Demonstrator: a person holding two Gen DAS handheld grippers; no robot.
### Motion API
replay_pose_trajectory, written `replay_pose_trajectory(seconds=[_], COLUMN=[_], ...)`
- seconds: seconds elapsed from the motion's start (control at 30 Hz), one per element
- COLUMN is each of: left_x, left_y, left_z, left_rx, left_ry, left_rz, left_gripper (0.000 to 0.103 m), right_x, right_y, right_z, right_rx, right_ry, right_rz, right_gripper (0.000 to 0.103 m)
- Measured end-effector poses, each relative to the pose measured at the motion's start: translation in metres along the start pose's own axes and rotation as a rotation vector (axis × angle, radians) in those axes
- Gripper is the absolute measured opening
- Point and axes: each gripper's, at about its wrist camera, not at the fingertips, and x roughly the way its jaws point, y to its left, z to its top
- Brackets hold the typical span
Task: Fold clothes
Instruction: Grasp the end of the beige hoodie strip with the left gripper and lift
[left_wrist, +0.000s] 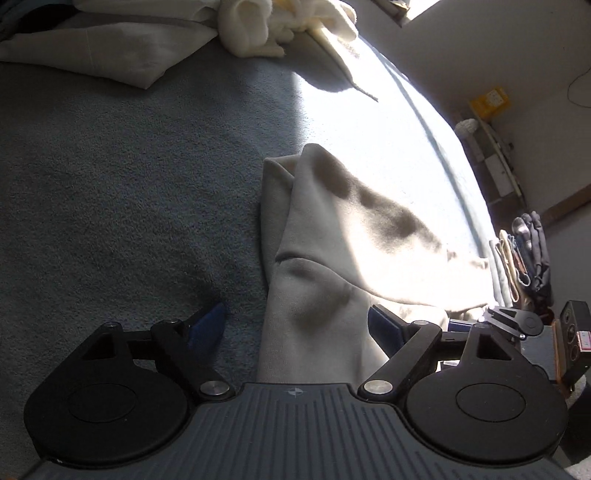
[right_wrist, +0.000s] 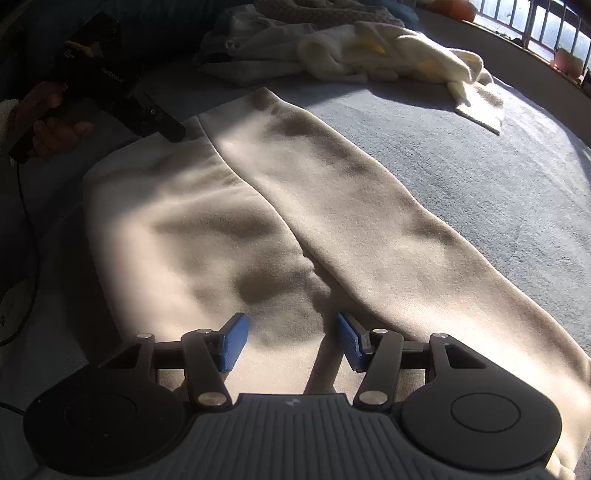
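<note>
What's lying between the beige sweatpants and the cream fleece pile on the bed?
Nothing: bare grey-blue blanket separates the beige sweatpants from the cream fleece pile, seen in the right wrist view.

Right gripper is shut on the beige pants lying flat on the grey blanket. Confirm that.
Wrong on the grip. The right wrist view shows the right gripper open above the beige pants, its pads apart and pinching no cloth. The pants do lie flat on the grey blanket.

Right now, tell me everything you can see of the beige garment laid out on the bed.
The beige, fleecy, soft-looking garment lies spread on the grey-blue textured bed cover, two long panels overlapping along a diagonal edge, with shallow wrinkles and strong sunlight across it. Both tools are open above it, gripping nothing.
</note>
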Motion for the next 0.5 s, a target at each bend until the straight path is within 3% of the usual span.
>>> replay_pose_trajectory(seconds=[0.2, 0.3, 0.4, 0.5], left_x=[0.023, 0.030, 0.026, 0.022], left_y=[-0.008, -0.002, 0.005, 0.003], left_z=[0.015, 0.019, 0.008, -0.008], left_rx=[0.014, -0.046, -0.095, -0.050], left_ry=[-0.028, -0.039, 0.008, 0.076], left_rz=[-0.049, -0.110, -0.189, -0.224], left_gripper=[0.082, 0.082, 0.081, 0.078], right_x=[0.002, 0.002, 0.002, 0.002], right_y=[-0.002, -0.003, -0.004, -0.005], right_z=[0.000, 0.000, -0.002, -0.004], right_rx=[0.017, 0.020, 0.023, 0.023], right_ry=[-0.010, -0.014, -0.023, -0.036], right_rz=[0.014, 0.018, 0.025, 0.033], right_gripper=[0.059, 0.059, 0.059, 0.059])
